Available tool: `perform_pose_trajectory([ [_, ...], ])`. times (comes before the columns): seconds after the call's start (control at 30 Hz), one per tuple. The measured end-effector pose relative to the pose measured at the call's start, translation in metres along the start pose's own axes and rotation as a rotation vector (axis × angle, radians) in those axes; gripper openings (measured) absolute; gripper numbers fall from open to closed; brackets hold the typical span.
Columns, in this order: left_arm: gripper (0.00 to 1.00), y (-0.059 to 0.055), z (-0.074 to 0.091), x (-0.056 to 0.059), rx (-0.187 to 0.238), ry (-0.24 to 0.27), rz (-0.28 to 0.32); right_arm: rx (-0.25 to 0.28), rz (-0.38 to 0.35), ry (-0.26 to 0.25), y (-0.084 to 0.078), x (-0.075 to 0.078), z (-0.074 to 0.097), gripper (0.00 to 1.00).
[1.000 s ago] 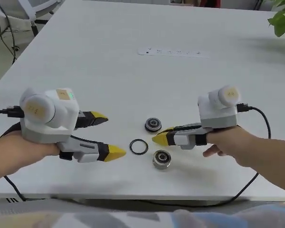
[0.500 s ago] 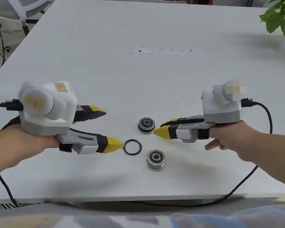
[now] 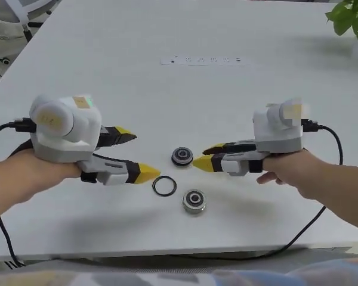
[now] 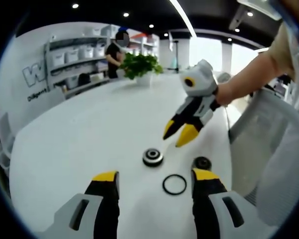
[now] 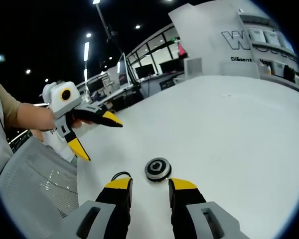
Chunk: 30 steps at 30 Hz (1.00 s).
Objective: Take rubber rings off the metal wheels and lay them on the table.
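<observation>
Head view is showing the white desk (image 3: 167, 101) from above, with the left tongs (image 3: 140, 155) coming in from the left of the frame and the right tongs (image 3: 201, 157) from the right, their yellow tips pointing toward each other across the parts. Between them a loose rubber ring (image 3: 164, 186) is lying flat on the desk just beside the lower tip of the left tongs, its opening facing up; being round, it is showing no long axis. An upper wheel (image 3: 182, 157) is sitting just left of the right tongs' tips and a lower wheel (image 3: 194, 201) is sitting below and right of the ring, both lying on their sides with hubs facing up and touching nothing. A power strip (image 3: 206, 60) is lying far up the frame and a plant (image 3: 349, 15) is peeking in at the upper right. Left gripper view is looking low across the desk, adding shelves (image 4: 74, 59) and a person (image 4: 114, 50) behind the plant (image 4: 142, 64); here the left tongs (image 4: 155, 175) are standing wide apart and empty, framing the ring (image 4: 174, 184). Right gripper view is adding a mesh chair (image 5: 35, 184) at lower left; the right tongs (image 5: 150, 184) are holding a narrower gap, empty, with one wheel (image 5: 158, 169) just beyond the tips.
</observation>
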State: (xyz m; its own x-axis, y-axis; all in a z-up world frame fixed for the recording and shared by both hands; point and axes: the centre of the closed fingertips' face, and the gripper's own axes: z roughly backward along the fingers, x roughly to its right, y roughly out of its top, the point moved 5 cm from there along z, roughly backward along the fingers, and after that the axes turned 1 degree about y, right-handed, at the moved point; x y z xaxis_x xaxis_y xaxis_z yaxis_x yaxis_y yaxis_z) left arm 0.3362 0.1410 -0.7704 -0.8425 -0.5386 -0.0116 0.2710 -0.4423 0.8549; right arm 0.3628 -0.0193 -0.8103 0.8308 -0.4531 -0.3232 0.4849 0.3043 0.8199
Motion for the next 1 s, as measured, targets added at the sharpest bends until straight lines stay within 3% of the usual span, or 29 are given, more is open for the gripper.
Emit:
perform_pose_trajectory([
  [0.53,0.54,0.0,-0.022,-0.009,-0.011,-0.016,0.017,-0.008,0.048,0.026,-0.003,0.002,-0.011,0.33],
  [1.0,0.46,-0.001,-0.04,-0.008,-0.029,-0.044,0.017,-0.021,0.104,0.053,-0.005,0.003,-0.02,0.36],
])
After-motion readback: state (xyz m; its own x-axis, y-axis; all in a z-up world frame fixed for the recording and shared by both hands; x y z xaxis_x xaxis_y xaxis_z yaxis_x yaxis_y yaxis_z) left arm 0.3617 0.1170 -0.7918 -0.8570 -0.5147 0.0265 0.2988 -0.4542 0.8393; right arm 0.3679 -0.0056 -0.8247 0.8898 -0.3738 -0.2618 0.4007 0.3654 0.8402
